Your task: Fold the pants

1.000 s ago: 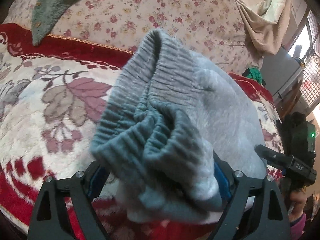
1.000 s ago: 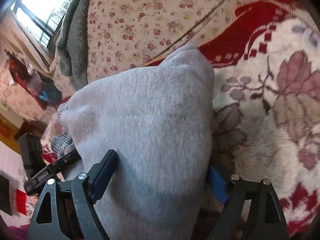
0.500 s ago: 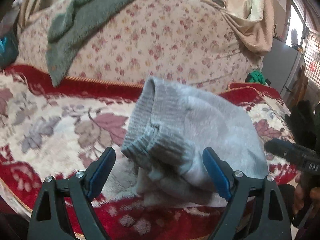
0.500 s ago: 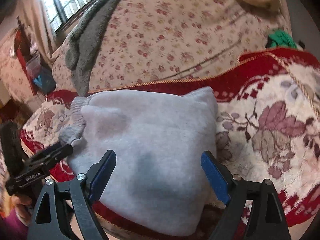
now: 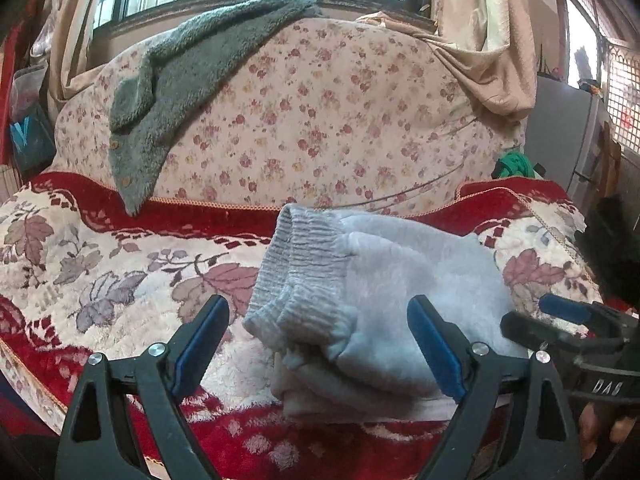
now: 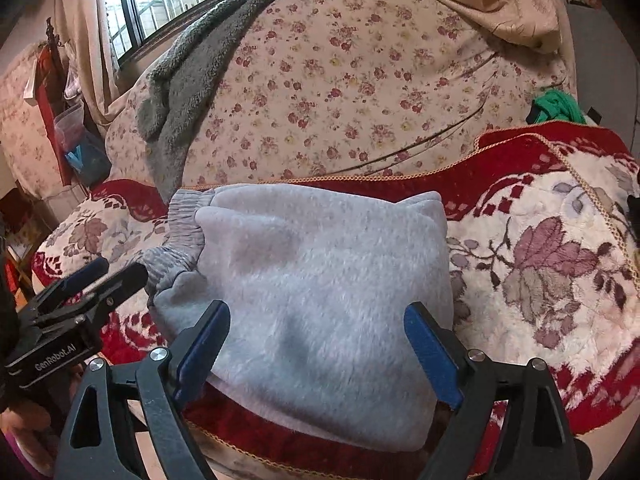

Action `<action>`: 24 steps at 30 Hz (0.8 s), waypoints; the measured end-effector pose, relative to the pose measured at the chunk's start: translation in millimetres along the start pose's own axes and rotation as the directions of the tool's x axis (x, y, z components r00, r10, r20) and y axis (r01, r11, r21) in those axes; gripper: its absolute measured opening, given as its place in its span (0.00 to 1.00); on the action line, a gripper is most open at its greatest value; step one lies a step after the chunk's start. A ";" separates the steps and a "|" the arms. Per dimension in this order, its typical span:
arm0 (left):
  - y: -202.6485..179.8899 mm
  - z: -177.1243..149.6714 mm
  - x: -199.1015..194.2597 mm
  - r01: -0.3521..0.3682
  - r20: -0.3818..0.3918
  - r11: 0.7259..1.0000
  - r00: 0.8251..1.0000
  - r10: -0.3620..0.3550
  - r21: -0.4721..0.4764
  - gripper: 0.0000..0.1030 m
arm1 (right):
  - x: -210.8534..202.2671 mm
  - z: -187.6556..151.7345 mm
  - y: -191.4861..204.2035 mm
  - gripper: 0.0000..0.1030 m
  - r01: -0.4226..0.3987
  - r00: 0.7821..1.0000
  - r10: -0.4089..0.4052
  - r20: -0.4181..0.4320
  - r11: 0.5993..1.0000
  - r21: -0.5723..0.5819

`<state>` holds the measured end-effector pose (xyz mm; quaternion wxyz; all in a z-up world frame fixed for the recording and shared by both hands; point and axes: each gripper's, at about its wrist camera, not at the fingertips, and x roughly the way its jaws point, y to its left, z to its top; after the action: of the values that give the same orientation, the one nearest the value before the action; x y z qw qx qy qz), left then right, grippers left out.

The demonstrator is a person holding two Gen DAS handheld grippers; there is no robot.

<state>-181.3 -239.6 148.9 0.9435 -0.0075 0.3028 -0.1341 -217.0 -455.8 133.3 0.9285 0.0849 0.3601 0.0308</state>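
Note:
The grey fleece pants (image 5: 400,292) lie in a folded bundle on the red floral blanket (image 5: 100,280). Their ribbed waistband (image 5: 300,264) faces left. My left gripper (image 5: 316,308) hovers just in front of the waistband end, its jaws still opening and the blue pads clear of the cloth. In the right wrist view the pants (image 6: 320,280) fill the middle, waistband (image 6: 180,236) at the left. My right gripper (image 6: 316,312) stands open above their near edge, touching nothing. Each gripper shows in the other's view: the right one (image 5: 560,320), the left one (image 6: 100,276).
A sofa back (image 5: 340,120) in a flowered cover rises behind the blanket. A grey-green fleece garment (image 5: 180,80) hangs over it at the left. A green cloth (image 5: 516,164) lies at the right end. Beige curtains (image 5: 480,40) and a window are behind. The blanket's front edge (image 6: 320,460) is close below.
Both grippers have drawn back and up from the pants. A second ago the cloth bulged between the jaws; now it lies free on the blanket and looks smaller.

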 end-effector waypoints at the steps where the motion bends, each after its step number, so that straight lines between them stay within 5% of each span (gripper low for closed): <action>1: -1.8 0.7 -1.9 0.001 0.005 1.000 1.000 -0.001 0.006 0.88 | -0.7 -1.1 1.3 0.90 0.003 1.000 -0.003 0.003 1.000 -0.003; 24: -27.1 3.9 -2.4 -0.035 0.012 0.997 0.999 0.034 0.073 0.91 | -5.9 -6.2 -8.6 0.90 0.026 0.999 -0.027 0.019 0.999 0.041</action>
<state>-187.8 -265.4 156.0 0.9470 0.0317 0.2927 -0.1287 -225.6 -464.1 131.2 0.9305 0.0991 0.3525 0.0103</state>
